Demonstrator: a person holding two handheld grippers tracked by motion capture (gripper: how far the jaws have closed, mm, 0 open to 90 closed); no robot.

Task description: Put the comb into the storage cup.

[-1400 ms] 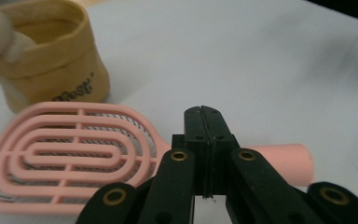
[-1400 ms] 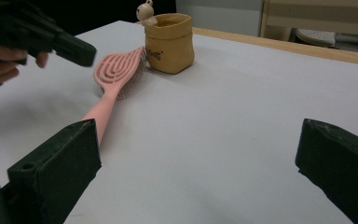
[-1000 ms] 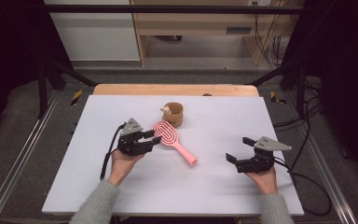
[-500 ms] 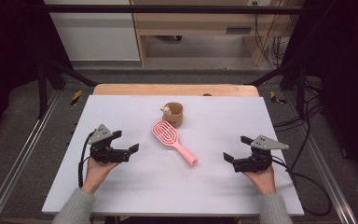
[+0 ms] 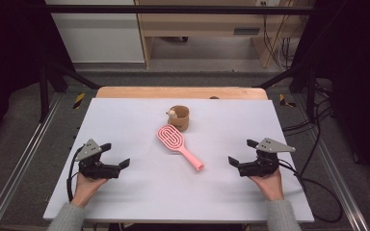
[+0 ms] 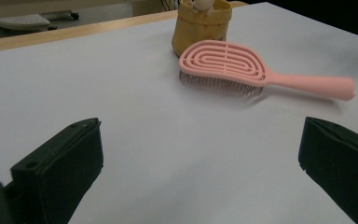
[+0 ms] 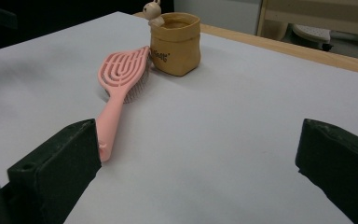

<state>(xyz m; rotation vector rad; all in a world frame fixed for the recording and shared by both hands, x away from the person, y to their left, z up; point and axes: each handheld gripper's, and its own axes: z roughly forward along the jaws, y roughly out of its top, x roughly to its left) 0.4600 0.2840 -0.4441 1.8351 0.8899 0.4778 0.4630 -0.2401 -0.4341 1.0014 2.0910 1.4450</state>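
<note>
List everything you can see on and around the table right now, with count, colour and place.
hairbrush: 1, pink, table centre, bristles down, handle pointing toward the right tool.
pot: 1, tan, sack-shaped, just behind the brush head, with a small pale animal figure on its rim.
table: 1, white top, with a wooden strip along the far edge.
cabinet: 1, white, on the floor beyond the table, left.
cables: several, dark, on the floor at far right.
left tool: 1, black, near left of the table, jaws open, holding nothing.
right tool: 1, black, near right, jaws open, holding nothing.
</note>
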